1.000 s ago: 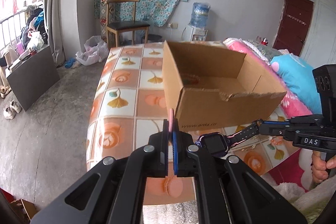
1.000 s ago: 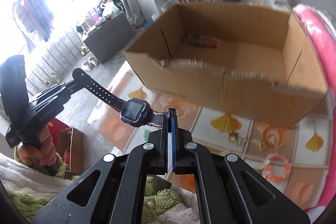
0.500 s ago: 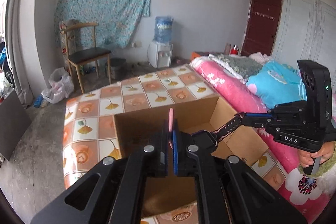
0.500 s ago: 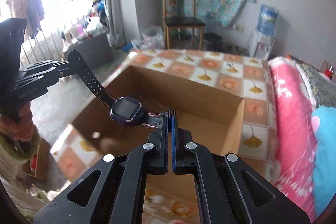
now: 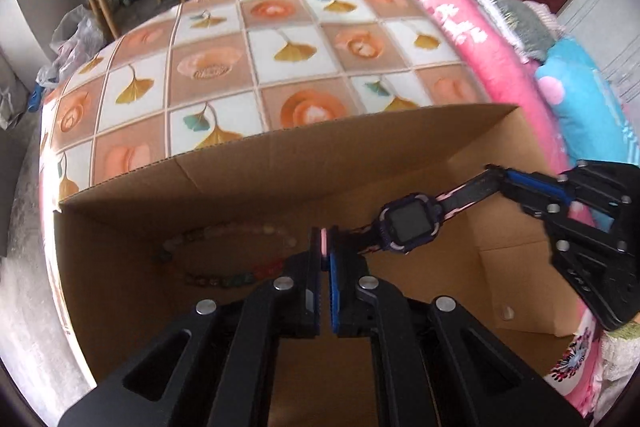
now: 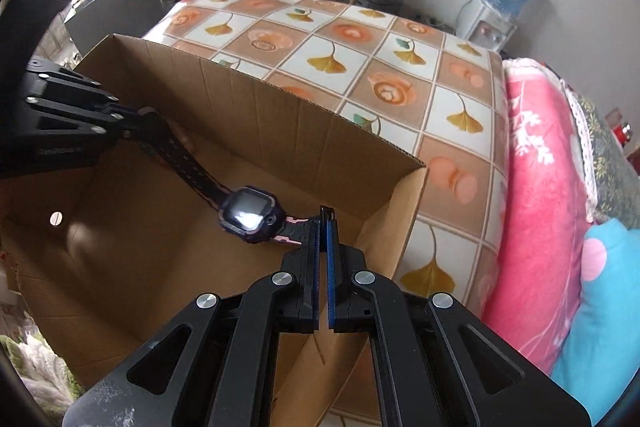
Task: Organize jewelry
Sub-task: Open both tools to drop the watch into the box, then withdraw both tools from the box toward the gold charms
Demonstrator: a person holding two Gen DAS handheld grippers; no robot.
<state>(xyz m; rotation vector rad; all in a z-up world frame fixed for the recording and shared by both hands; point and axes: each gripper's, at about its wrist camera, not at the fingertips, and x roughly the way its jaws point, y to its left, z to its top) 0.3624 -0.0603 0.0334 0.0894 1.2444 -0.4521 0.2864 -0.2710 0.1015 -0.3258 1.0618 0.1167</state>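
Bedroom, floral-tiled table point(image 5: 304, 39) | cardboard box point(image 6: 280, 131) open | we suspend smartwatch point(image 5: 410, 223) over it, bead bracelet point(image 5: 224, 259) at 9 o'clock | left gripper point(image 5: 325, 247), right gripper point(image 6: 323, 223) each pinch a strap end | light, floppy straps; hold near case.

The bead bracelet point(image 5: 228, 259) on the floor of the cardboard box point(image 5: 280, 163) is blurred, and its near arc is covered by the left gripper point(image 5: 325, 247). The ends of the watch point(image 6: 250, 213) strap are hidden between closed pads. The box's near wall is cut off at the lower frame edge.
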